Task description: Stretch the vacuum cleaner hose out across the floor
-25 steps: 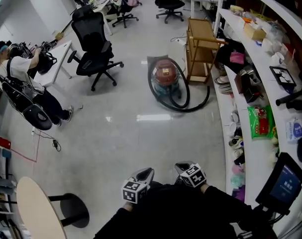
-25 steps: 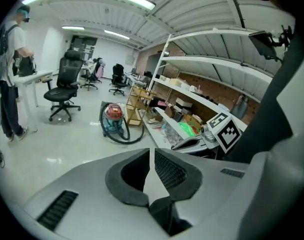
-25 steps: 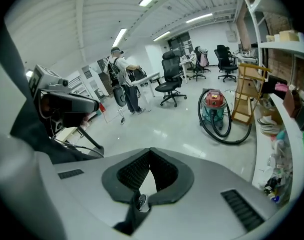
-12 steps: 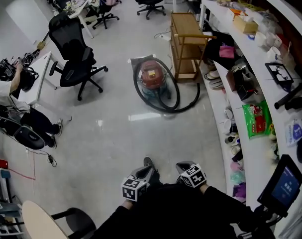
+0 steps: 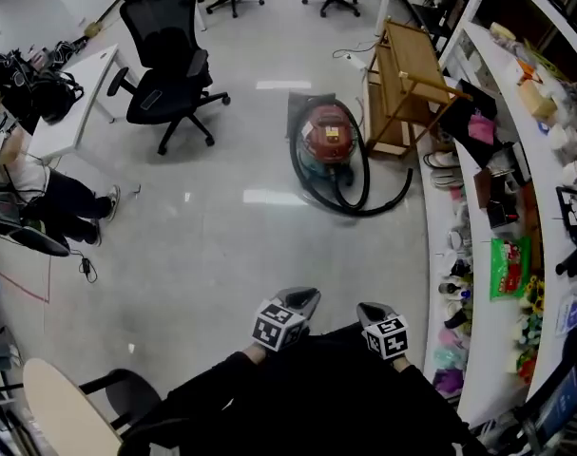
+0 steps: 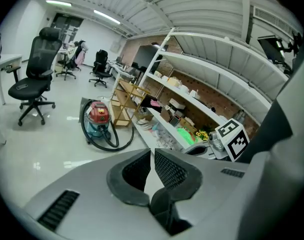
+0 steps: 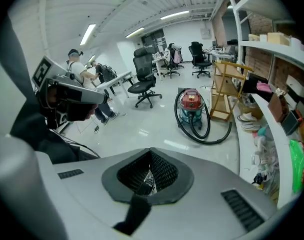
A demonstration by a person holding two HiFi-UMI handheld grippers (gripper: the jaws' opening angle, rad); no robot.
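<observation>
Hose (image 5: 355, 213) | coiled on floor (image 5: 221, 245) by vacuum cleaner (image 5: 326, 136), well ahead of us | left gripper (image 5: 302, 299), right gripper (image 5: 372, 310): both closed, empty | change: we stand slightly nearer than before; stretching not begun

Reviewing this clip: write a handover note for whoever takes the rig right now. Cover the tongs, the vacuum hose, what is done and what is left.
Left tongs: shut, empty.
Right tongs: shut, empty.
Vacuum cleaner stands on the floor beside the wooden cart, well ahead of both tongs. Its black hose lies looped around it.
Done: nothing on the hose yet.
Left: walk up, grip the hose, probably draw it out straight across the open floor.
</observation>
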